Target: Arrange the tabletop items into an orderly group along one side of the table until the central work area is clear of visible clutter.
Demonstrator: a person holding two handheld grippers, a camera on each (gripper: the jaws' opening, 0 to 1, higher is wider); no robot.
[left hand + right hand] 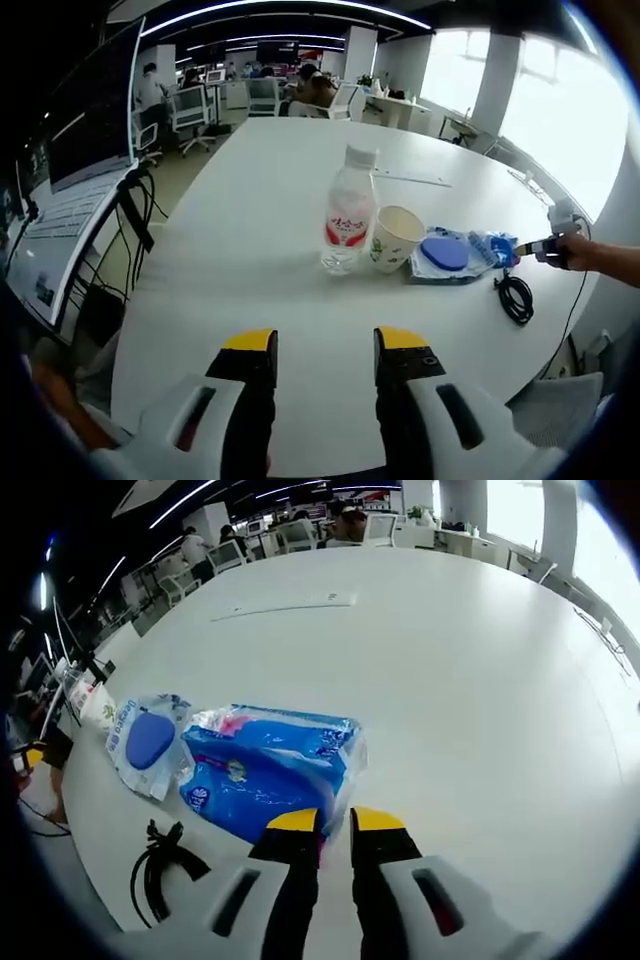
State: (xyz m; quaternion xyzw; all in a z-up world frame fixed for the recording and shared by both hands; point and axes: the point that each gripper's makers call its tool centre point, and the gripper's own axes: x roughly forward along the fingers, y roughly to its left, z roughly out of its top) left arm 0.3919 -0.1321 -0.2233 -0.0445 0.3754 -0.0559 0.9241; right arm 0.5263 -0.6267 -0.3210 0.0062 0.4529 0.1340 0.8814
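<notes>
In my left gripper view, my left tongs hang over bare white table with the jaws set apart and nothing between them. The clutter sits well ahead of them and to the right, in 1 row. Reading left to right I count 1 clear water bottle with a red label, standing upright, 1 paper cup leaning just beside it, 1 flat packet with a blue oval, and 1 blue tissue pack. My right tongs come in from the right at that pack's end. 1 coiled black cable lies nearer the table edge, apart from the row.

In my right gripper view, the packet with the blue oval lies left, the cable below it, and the tissue pack sits directly at my right tongs' yellow tips. The jaws stand narrow, and a corner of the wrapper seems caught between them, though I cannot tell for sure.

The table is open and white to the right of the pack and beyond it, apart from 1 thin strip lying far off.
</notes>
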